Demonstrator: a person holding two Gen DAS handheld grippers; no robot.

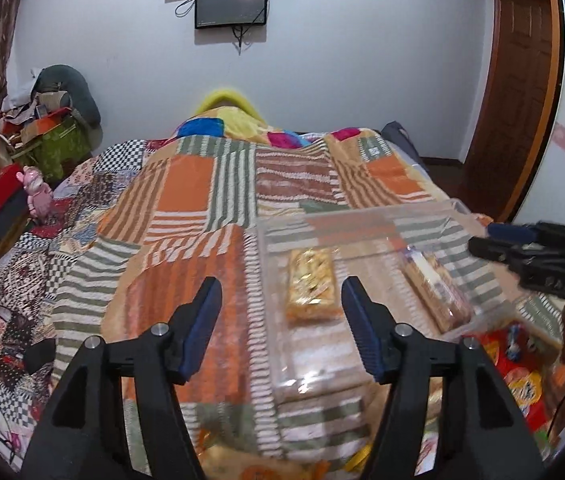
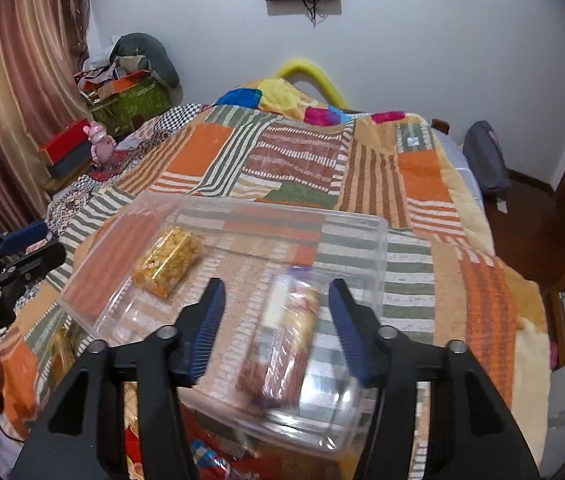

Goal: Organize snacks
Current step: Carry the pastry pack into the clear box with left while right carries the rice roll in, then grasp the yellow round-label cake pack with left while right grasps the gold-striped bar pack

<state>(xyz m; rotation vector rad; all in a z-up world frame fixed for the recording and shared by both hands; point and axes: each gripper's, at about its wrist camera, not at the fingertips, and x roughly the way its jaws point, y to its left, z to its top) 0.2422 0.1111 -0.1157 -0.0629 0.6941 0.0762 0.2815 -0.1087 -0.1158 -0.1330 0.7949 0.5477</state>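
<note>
A clear plastic box (image 2: 366, 228) lies on the patchwork bedspread; it also shows in the left wrist view (image 1: 266, 248). Inside lie a yellow snack pack (image 2: 166, 266) (image 1: 310, 280) and a long brown-and-white biscuit pack (image 2: 282, 344) (image 1: 436, 286). My right gripper (image 2: 276, 322) is open and empty, just above the biscuit pack, which looks blurred. My left gripper (image 1: 280, 320) is open and empty over the box's left edge. Red and orange snack packs (image 1: 522, 376) lie at the box's near right; they also show in the right wrist view (image 2: 210, 456).
The bedspread (image 1: 186, 200) covers the whole bed. Boxes, a pink toy (image 1: 36, 196) and clutter stand along the left wall by the curtain. A wooden door (image 1: 518, 80) is at the right. A grey bag (image 2: 484, 160) lies beside the bed's far right.
</note>
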